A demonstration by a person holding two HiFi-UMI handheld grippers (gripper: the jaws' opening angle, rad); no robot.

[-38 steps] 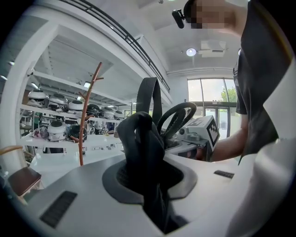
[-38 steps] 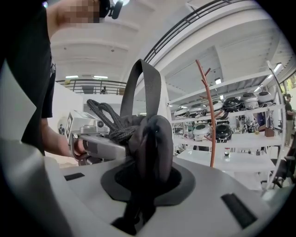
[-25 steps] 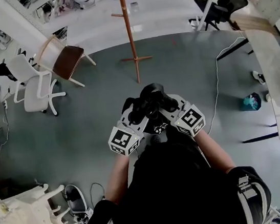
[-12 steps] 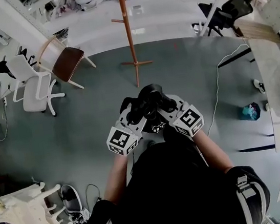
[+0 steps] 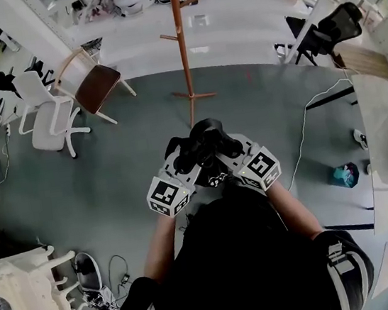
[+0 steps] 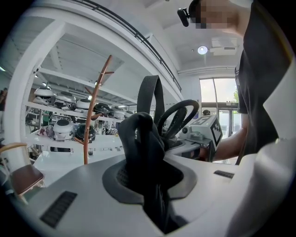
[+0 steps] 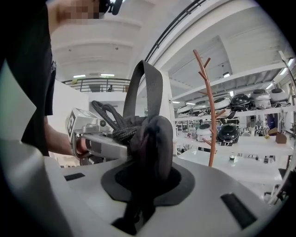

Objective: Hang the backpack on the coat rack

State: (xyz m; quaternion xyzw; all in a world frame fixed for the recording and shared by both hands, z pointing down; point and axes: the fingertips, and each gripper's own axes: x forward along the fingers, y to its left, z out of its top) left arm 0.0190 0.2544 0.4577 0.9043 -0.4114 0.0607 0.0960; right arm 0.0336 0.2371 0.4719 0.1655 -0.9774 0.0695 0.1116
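Observation:
A black backpack [image 5: 204,146] hangs in front of the person, carried between both grippers above the grey floor. My left gripper [image 5: 185,160] is shut on a bunched fold of its fabric [image 6: 141,152]. My right gripper [image 5: 232,152] is shut on another fold [image 7: 151,143]. A flat top strap [image 7: 145,88] and a black cord loop [image 6: 178,115] stand up between the two. The coat rack [image 5: 180,41], a thin brown wooden pole with short pegs, stands straight ahead on its cross foot, a short way beyond the backpack. It also shows as the rack [image 6: 92,111] and the rack [image 7: 209,106].
A wooden chair [image 5: 91,83] and a white office chair [image 5: 44,120] stand left of the rack. A black office chair [image 5: 326,24], a long desk [image 5: 383,124], a floor cable [image 5: 301,128] and a teal bag [image 5: 345,174] are on the right. Shelves with helmets [image 7: 240,104] stand behind the rack.
Both grippers and the backpack have come closer to the coat rack, whose foot now sits lower in the head view. The grip on the backpack is unchanged.

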